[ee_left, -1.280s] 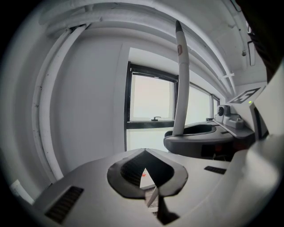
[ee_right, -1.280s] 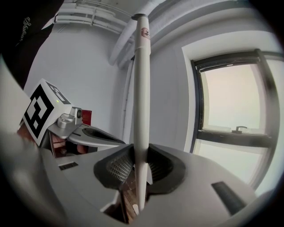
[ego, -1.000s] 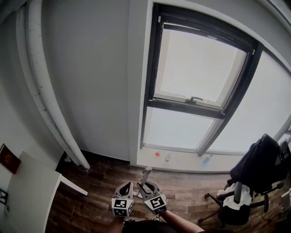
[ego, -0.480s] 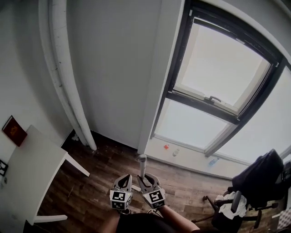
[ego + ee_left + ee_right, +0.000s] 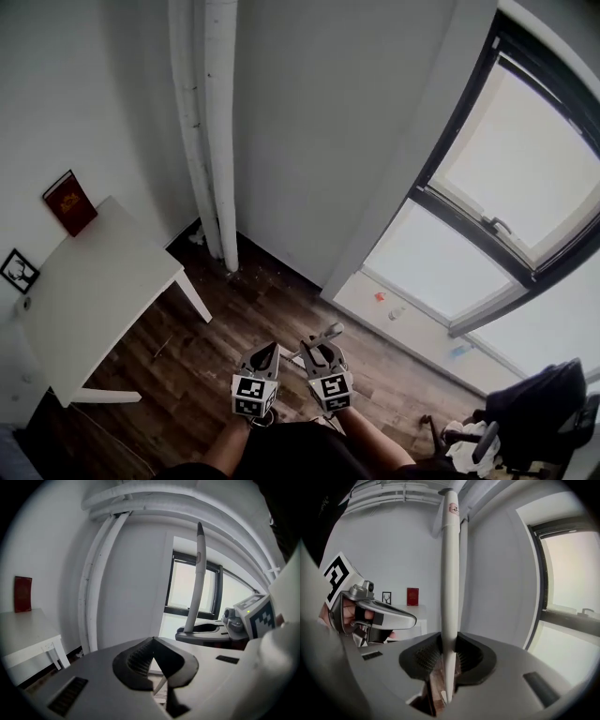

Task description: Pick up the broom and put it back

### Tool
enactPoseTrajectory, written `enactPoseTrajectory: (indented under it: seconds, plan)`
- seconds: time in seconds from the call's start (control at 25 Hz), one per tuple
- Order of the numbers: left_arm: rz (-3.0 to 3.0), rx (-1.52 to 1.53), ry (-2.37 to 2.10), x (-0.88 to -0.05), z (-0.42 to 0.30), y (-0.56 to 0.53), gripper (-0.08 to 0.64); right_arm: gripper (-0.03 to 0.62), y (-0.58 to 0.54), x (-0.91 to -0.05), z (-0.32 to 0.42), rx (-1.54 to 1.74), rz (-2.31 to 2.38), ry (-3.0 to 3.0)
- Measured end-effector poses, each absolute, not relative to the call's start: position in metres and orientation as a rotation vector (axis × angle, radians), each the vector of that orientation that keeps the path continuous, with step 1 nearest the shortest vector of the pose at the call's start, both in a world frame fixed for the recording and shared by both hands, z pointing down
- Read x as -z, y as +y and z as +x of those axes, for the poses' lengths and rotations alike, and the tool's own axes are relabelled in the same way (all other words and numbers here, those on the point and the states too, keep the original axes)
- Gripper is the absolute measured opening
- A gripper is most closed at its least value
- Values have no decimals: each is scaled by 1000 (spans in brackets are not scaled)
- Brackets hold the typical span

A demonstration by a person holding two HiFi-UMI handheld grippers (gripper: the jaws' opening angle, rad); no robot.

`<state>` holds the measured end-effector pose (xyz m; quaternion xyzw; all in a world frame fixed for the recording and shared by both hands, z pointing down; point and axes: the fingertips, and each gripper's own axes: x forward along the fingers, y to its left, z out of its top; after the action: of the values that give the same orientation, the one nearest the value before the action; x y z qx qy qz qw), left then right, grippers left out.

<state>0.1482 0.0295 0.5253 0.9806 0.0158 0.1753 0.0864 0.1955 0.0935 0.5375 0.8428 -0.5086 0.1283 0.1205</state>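
Observation:
The broom shows only as a white handle [image 5: 450,573]. It stands upright between the pads of my right gripper [image 5: 449,648], which is shut on it. In the head view that gripper [image 5: 321,354] is at the bottom centre, and the handle's top [image 5: 330,331] sticks out just past it. My left gripper [image 5: 255,367] is close on its left, and in its own view it [image 5: 153,641] is shut with nothing between its pads. From there the handle [image 5: 196,583] rises at the right out of the right gripper [image 5: 220,632]. The broom's head is hidden.
A white table [image 5: 94,309] stands at the left against the wall, with a red book [image 5: 68,202] and a small framed picture [image 5: 17,270] behind it. White pipes [image 5: 211,141] run down the corner. A window [image 5: 525,187] fills the right, and an office chair [image 5: 525,422] stands below it.
The head view has swung left: the pipes and white table have moved into the middle and the window has slid right. Both grippers stay low and centred, and the handle is still held.

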Motion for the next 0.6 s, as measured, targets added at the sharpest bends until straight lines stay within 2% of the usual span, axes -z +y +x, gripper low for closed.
enactPoseTrajectory:
  seconds: [0.28, 0.6]
  plan:
    - [2887, -530, -147, -532, 105, -38, 2, 101, 13, -545, 159, -359, 2300, -1665]
    - [2797, -599, -521, -550, 19, -118, 2, 101, -59, -586, 113, -443, 2076, -1828]
